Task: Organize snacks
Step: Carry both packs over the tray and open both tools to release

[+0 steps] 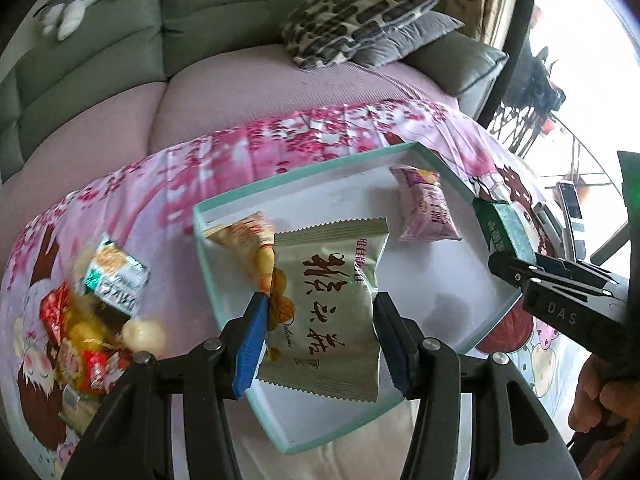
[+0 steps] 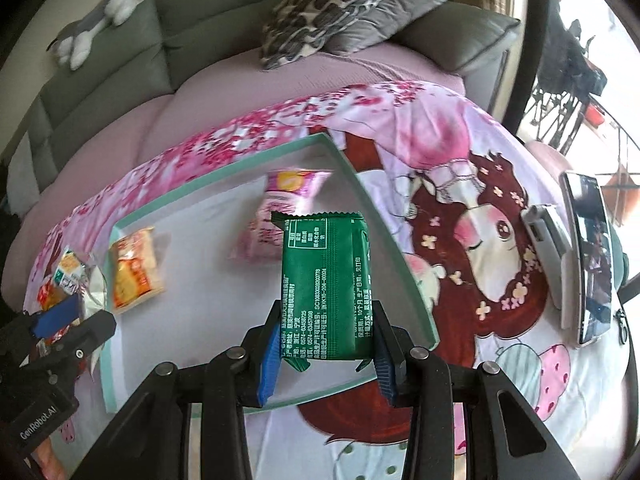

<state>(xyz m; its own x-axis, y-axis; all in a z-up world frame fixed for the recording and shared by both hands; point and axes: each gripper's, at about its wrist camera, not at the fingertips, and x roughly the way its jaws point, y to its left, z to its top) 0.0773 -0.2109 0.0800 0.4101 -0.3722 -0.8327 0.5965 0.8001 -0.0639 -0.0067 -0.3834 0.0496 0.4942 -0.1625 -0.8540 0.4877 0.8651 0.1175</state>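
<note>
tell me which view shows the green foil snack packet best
The right wrist view: the green foil snack packet sits centred in the right gripper, printed back legible. The left wrist view shows it small, near the right side.

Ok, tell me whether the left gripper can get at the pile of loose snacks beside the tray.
Probably not yet: the left gripper is shut on a grey-green snack packet, so its jaws are taken, though nothing blocks the red and yellow snack pile.

Glossy crinkled plastic on the green packet [image 2: 326,284]; printed cloth sheet [image 2: 460,184]; matt smooth tray [image 1: 224,204]
</note>
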